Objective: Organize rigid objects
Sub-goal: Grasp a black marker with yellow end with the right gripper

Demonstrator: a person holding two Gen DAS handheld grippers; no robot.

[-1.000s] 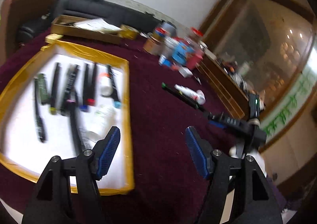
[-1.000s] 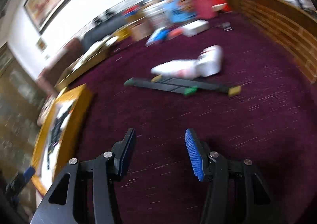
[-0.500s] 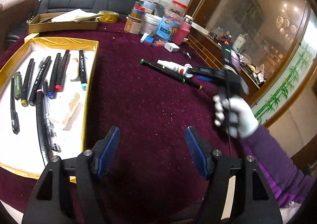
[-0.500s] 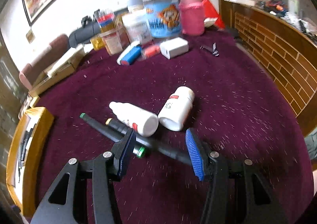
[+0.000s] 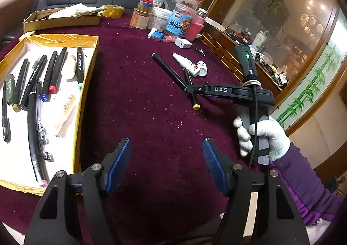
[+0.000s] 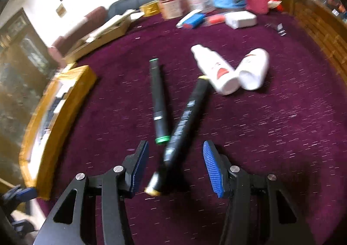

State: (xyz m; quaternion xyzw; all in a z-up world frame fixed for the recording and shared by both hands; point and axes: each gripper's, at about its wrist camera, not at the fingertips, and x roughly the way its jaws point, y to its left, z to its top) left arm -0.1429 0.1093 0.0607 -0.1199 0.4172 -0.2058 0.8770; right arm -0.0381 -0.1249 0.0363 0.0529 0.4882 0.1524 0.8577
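Note:
Two black markers lie on the maroon cloth: a yellow-capped one (image 6: pixel 183 119) and a green-capped one (image 6: pixel 157 97). My right gripper (image 6: pixel 174 164) is open and straddles the near end of the yellow-capped marker; it also shows in the left wrist view (image 5: pixel 189 89), over both markers (image 5: pixel 168 69). Two white bottles (image 6: pixel 236 70) lie just beyond the markers. My left gripper (image 5: pixel 166 167) is open and empty above bare cloth, right of the gold-rimmed tray (image 5: pixel 86 84) that holds several pens and markers.
Jars, a pink bottle and a white charger (image 5: pixel 183 43) crowd the table's far side. A cardboard box (image 5: pixel 60 20) and tape roll (image 5: pixel 112 11) stand behind the tray. A wooden ledge (image 5: pixel 227 58) runs along the table's right edge.
My right gripper has moved forward and down over the markers, so its jaws now straddle the yellow-capped marker. My left gripper has pulled back slightly from the tray, still open.

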